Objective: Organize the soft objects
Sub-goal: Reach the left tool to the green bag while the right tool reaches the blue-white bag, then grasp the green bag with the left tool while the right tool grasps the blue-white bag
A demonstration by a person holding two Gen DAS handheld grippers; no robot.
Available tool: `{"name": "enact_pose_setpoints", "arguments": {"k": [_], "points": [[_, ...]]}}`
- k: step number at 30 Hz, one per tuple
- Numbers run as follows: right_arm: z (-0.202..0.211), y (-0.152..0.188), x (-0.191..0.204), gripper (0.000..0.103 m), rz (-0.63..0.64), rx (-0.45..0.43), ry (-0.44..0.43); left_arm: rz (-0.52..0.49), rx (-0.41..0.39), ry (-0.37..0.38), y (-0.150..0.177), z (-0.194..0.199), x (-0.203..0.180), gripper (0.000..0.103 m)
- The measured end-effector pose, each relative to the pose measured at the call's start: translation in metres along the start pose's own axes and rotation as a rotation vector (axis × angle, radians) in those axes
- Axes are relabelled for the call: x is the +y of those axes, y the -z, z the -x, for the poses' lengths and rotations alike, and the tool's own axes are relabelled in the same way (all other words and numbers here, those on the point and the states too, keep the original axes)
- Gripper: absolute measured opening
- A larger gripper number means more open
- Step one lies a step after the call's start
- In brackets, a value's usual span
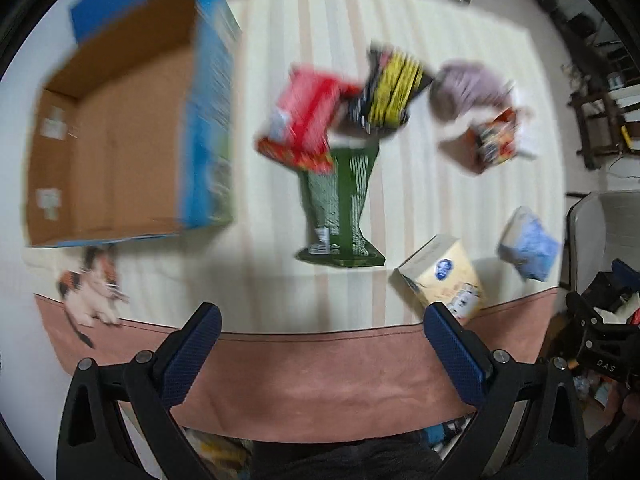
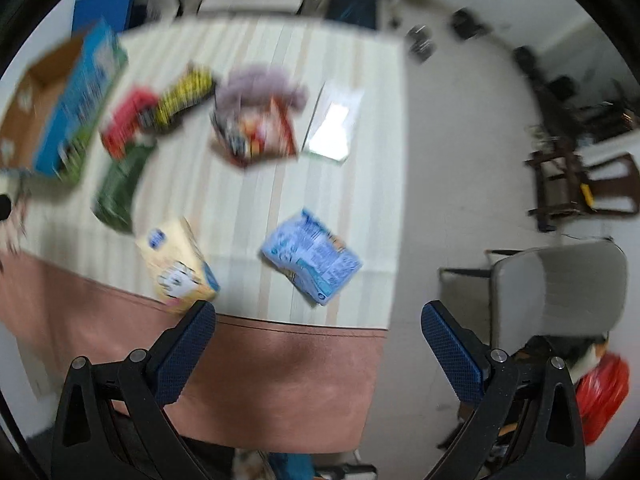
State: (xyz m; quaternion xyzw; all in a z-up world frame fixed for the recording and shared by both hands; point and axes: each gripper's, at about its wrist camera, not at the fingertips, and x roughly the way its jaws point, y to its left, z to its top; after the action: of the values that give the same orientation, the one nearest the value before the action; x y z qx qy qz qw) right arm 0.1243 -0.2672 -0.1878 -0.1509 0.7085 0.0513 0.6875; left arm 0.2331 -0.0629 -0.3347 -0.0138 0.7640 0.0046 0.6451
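Both views are blurred. On the striped table lie a red packet (image 1: pixel 306 120), a black-and-yellow packet (image 1: pixel 394 88), a green bag (image 1: pixel 340 200), a purple plush (image 1: pixel 468 88), a small open box of snacks (image 1: pixel 488 140), a yellow box (image 1: pixel 444 280) and a blue packet (image 1: pixel 528 244). A calico plush cat (image 1: pixel 92 288) lies at the front left. My left gripper (image 1: pixel 320 356) is open and empty above the table's front edge. My right gripper (image 2: pixel 318 352) is open and empty, with the blue packet (image 2: pixel 312 256) and yellow box (image 2: pixel 176 264) just ahead.
A large open cardboard box (image 1: pixel 120 140) with blue printed sides stands at the table's left; it also shows in the right wrist view (image 2: pixel 60 112). A pink cloth (image 1: pixel 320 376) hangs over the front edge. A grey chair (image 2: pixel 560 288) stands at the right. A clear flat packet (image 2: pixel 334 124) lies at the back.
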Motion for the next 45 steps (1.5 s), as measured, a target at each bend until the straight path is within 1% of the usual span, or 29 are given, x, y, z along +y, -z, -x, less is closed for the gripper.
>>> {"name": "enact_pose_setpoints", "arguments": {"k": [2,3,7,8,9,13,16,17,18,19,20,21,22,24,25,26,27,29,31,33,34,35,36,37,39,41,43,44,45], "points": [[-0.038,-0.008,0.003,0.103,0.033,0.048,0.002,0.019,0.055,0.011,-0.009,-0.028,-0.001,0.103],[-0.055,-0.012,0.005,0.103,0.050,0.072,0.002,0.022,0.069,0.012,-0.014,-0.039,-0.003,0.103],[-0.099,-0.021,0.007,0.103,0.105,0.125,-0.017,0.011,0.100,0.008,-0.030,-0.069,-0.009,0.103],[-0.109,-0.022,0.008,0.103,0.117,0.138,-0.026,0.008,0.106,0.003,-0.033,-0.074,-0.010,0.101],[-0.116,-0.024,0.008,0.103,0.125,0.151,-0.031,0.005,0.112,0.003,-0.035,-0.077,-0.010,0.096],[-0.146,-0.029,0.006,0.103,0.144,0.192,-0.030,0.001,0.137,0.006,-0.043,-0.090,-0.012,0.087],[-0.159,-0.034,-0.001,0.103,0.133,0.214,-0.050,-0.003,0.160,0.011,-0.043,-0.097,-0.013,0.068],[-0.163,-0.035,-0.004,0.099,0.126,0.221,-0.063,-0.008,0.172,0.013,-0.042,-0.101,-0.014,0.058],[-0.165,-0.036,-0.006,0.092,0.122,0.225,-0.068,-0.011,0.182,0.010,-0.040,-0.103,-0.015,0.051],[-0.169,-0.037,-0.009,0.088,0.119,0.231,-0.072,-0.010,0.185,0.006,-0.037,-0.105,-0.015,0.048],[-0.172,-0.037,-0.012,0.085,0.110,0.235,-0.074,-0.009,0.186,0.007,-0.034,-0.107,-0.014,0.042],[-0.171,-0.039,-0.014,0.079,0.100,0.237,-0.081,-0.005,0.182,0.010,-0.030,-0.107,-0.013,0.039],[-0.171,-0.040,-0.017,0.076,0.081,0.234,-0.096,-0.001,0.174,0.008,-0.025,-0.106,-0.012,0.038],[-0.172,-0.040,-0.021,0.064,0.048,0.220,-0.101,-0.004,0.161,0.008,-0.016,-0.101,-0.012,0.035],[-0.172,-0.039,-0.024,0.061,0.025,0.216,-0.104,-0.004,0.156,0.006,-0.011,-0.102,-0.011,0.034],[-0.173,-0.037,-0.028,0.055,-0.008,0.220,-0.110,-0.004,0.150,0.003,-0.006,-0.097,-0.012,0.033],[-0.175,-0.036,-0.032,0.052,-0.035,0.226,-0.117,0.001,0.146,0.001,0.000,-0.091,-0.011,0.032],[-0.174,-0.029,-0.043,0.051,-0.113,0.234,-0.156,0.005,0.134,-0.003,0.020,-0.085,-0.009,0.032],[-0.175,-0.022,-0.052,0.051,-0.189,0.240,-0.195,0.001,0.132,-0.008,0.035,-0.084,-0.009,0.032],[-0.179,-0.018,-0.065,0.059,-0.265,0.235,-0.246,0.004,0.150,-0.008,0.048,-0.097,-0.006,0.036],[-0.181,-0.016,-0.073,0.062,-0.267,0.237,-0.259,0.006,0.150,0.002,0.054,-0.097,-0.005,0.036],[-0.183,-0.014,-0.075,0.068,-0.254,0.239,-0.261,0.005,0.154,-0.002,0.055,-0.098,-0.004,0.036],[-0.183,-0.012,-0.078,0.074,-0.237,0.235,-0.255,0.003,0.160,-0.003,0.058,-0.099,-0.005,0.036],[-0.182,-0.010,-0.079,0.076,-0.216,0.226,-0.235,0.003,0.168,-0.004,0.060,-0.098,-0.005,0.037],[-0.177,-0.004,-0.083,0.077,-0.182,0.210,-0.195,0.005,0.184,-0.014,0.065,-0.099,-0.007,0.037],[-0.179,0.003,-0.091,0.077,-0.167,0.207,-0.175,0.013,0.190,-0.015,0.073,-0.098,-0.007,0.037],[-0.180,0.008,-0.096,0.077,-0.161,0.207,-0.166,0.055,0.180,0.003,0.085,-0.096,-0.001,0.038],[-0.181,0.011,-0.099,0.077,-0.156,0.206,-0.167,0.077,0.174,0.012,0.086,-0.092,0.003,0.038],[-0.180,0.008,-0.097,0.077,-0.156,0.208,-0.166,0.103,0.156,0.024,0.090,-0.087,0.012,0.038]]}}
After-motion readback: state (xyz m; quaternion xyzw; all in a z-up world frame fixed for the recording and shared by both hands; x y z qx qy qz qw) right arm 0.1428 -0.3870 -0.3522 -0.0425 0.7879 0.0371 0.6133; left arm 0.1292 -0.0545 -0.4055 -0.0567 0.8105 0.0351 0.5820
